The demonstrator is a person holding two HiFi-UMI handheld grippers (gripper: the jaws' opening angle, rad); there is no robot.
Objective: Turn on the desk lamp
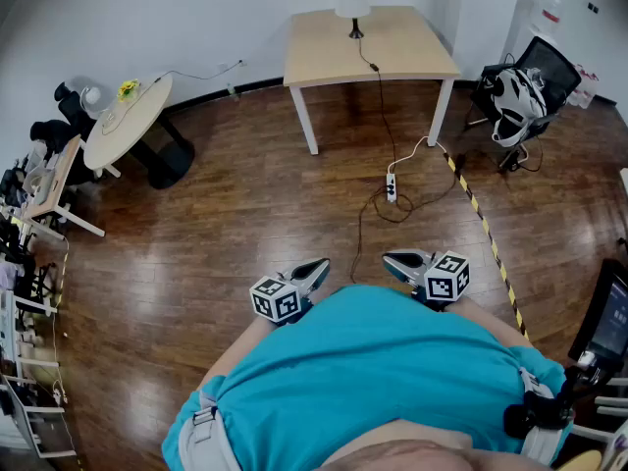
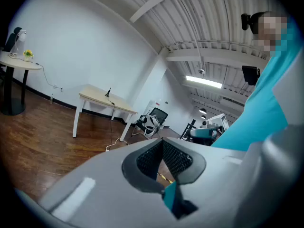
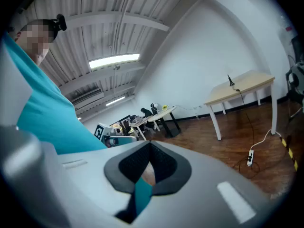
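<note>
The desk lamp, with a white shade on a thin dark stem, stands at the back edge of a light wooden table far across the room. Its black cord runs off the table to a white power strip on the floor. My left gripper and right gripper are held close to the person's teal shirt, far from the table. Both are shut with nothing between the jaws. The lamp looks tiny in the left gripper view, and the lamp is just as small in the right gripper view.
A round table with small items stands at the left. An office chair loaded with a bag and helmet is right of the wooden table. Yellow-black tape and loose cable cross the wooden floor ahead. Cluttered racks line the left wall.
</note>
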